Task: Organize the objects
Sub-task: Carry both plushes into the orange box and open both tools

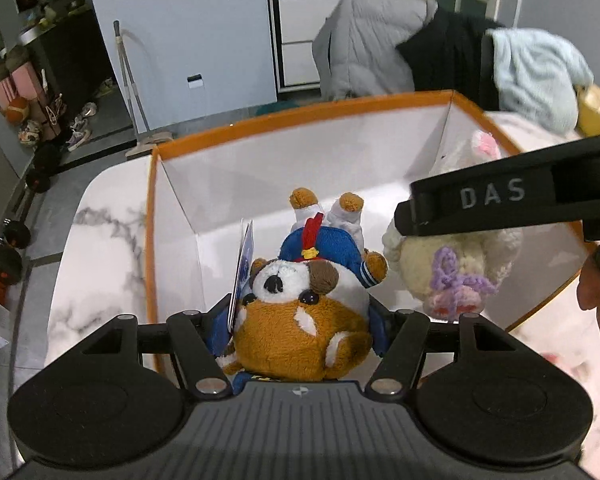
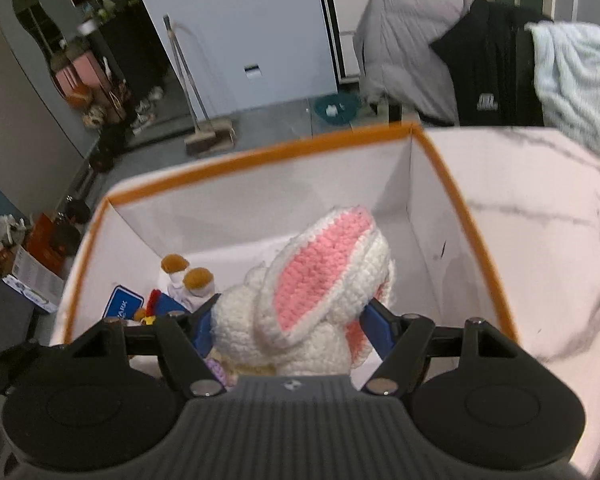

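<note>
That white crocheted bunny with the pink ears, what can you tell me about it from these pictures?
The crocheted bunny is a soft toy of white yarn with long floppy ears lined in pink. A purple yarn bow sits at its neck, and the face below it is pink. It hangs tilted over the open orange-rimmed box, pinched between the blue fingers of the right claw. The plush dog, held in the left claw, hangs beside it; whether they touch is unclear.
</note>
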